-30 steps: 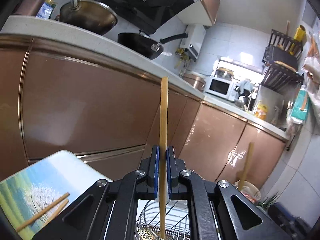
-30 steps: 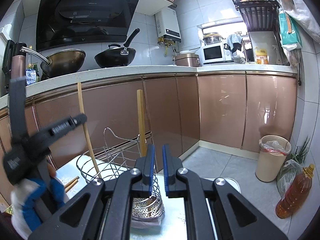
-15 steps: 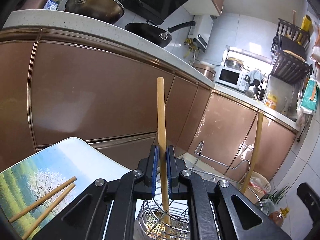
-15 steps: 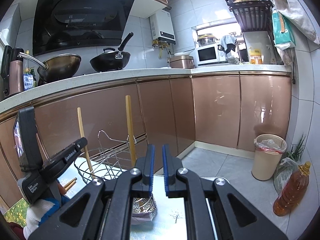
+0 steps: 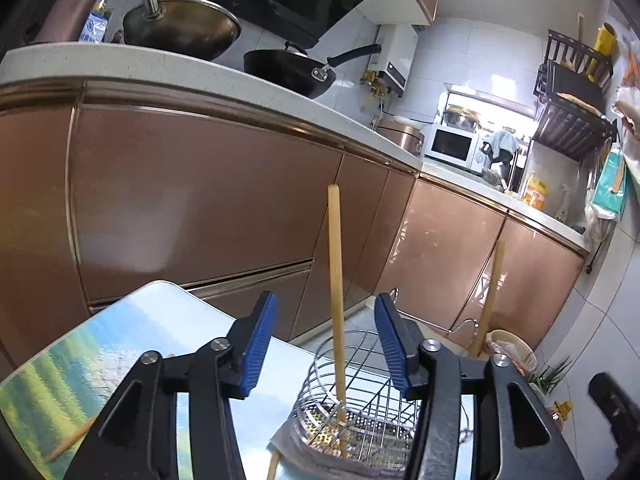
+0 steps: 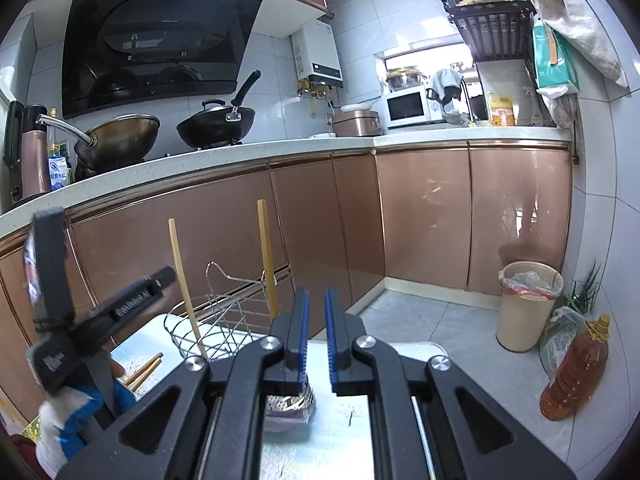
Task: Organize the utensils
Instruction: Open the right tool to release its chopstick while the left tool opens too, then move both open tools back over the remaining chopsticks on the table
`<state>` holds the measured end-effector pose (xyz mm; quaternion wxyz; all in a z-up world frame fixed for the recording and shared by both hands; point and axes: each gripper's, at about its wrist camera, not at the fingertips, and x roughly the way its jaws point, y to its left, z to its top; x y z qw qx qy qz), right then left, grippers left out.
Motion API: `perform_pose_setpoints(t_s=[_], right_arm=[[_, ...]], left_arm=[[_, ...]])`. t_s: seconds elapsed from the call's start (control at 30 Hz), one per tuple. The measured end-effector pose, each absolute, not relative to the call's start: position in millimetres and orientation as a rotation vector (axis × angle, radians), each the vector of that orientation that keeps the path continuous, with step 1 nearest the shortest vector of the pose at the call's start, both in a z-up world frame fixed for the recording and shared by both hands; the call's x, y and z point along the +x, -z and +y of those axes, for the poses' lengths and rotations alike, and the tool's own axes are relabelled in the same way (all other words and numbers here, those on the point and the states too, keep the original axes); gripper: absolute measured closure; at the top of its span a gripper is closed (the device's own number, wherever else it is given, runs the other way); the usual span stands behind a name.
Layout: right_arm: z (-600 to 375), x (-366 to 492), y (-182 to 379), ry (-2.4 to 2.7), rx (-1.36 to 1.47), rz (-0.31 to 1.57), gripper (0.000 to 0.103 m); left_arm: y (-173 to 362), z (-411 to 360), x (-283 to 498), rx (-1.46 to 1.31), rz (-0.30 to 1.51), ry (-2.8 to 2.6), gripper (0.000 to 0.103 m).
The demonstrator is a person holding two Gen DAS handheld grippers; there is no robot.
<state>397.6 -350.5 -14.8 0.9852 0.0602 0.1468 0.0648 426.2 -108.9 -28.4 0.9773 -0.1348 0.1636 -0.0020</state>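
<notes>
A wire utensil basket point(image 5: 352, 412) stands on the small table point(image 5: 120, 344). Two wooden chopsticks stand upright in it: one point(image 5: 336, 288) between my left gripper's open blue pads, untouched, and a second point(image 5: 490, 304) at the right. My left gripper point(image 5: 326, 344) is open just above the basket. In the right wrist view the same basket point(image 6: 224, 328) holds both chopsticks point(image 6: 186, 280) point(image 6: 267, 256). My right gripper point(image 6: 316, 344) is nearly closed and holds nothing. Two more chopsticks point(image 6: 146, 368) lie on the table at the left.
Brown cabinet fronts point(image 6: 424, 216) and a white counter point(image 6: 280, 148) with two woks run behind. A bin point(image 6: 526, 304) and an oil bottle point(image 6: 576, 372) stand on the floor at the right. One lying chopstick point(image 5: 70, 440) shows in the left wrist view.
My left gripper has opened and let go of the chopstick, which now stands in the basket. The right gripper has drawn back slightly, still closed.
</notes>
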Motion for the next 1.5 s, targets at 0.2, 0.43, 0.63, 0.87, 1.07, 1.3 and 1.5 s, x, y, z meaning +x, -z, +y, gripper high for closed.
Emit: perform_pose_setpoints(t_s=[0.2, 0.43, 0.63, 0.87, 1.07, 1.3, 1.5], right_arm=[[-343, 376, 13, -0.115, 0.115, 0.423, 0.095], [-323, 335, 6, -0.159, 0.102, 0.527, 0.095], [-304, 299, 6, -0.230, 0.136, 0.607, 0.095], [-270, 266, -5, -0.302, 0.130, 0.640, 0.095], [-250, 258, -14, -0.307, 0.107, 0.649, 0.095], [-234, 282, -3, -0.289, 0.081, 0.706, 0.095], [-215, 331, 34, -0.283, 0.093, 0.798, 0.095]], left_arm=[[6, -76, 398, -0.240, 0.416, -0.028, 0.045], [-7, -25, 354, -0.165, 0.557, -0.053, 0.037], [-3, 19, 311, -0.064, 0.717, -0.043, 0.039], [18, 72, 278, -0.118, 0.830, -0.009, 0.046], [19, 83, 273, -0.120, 0.847, 0.056, 0.049], [39, 91, 311, -0.093, 0.928, 0.100, 0.057], [70, 94, 362, -0.058, 1.015, 0.121, 0.057]])
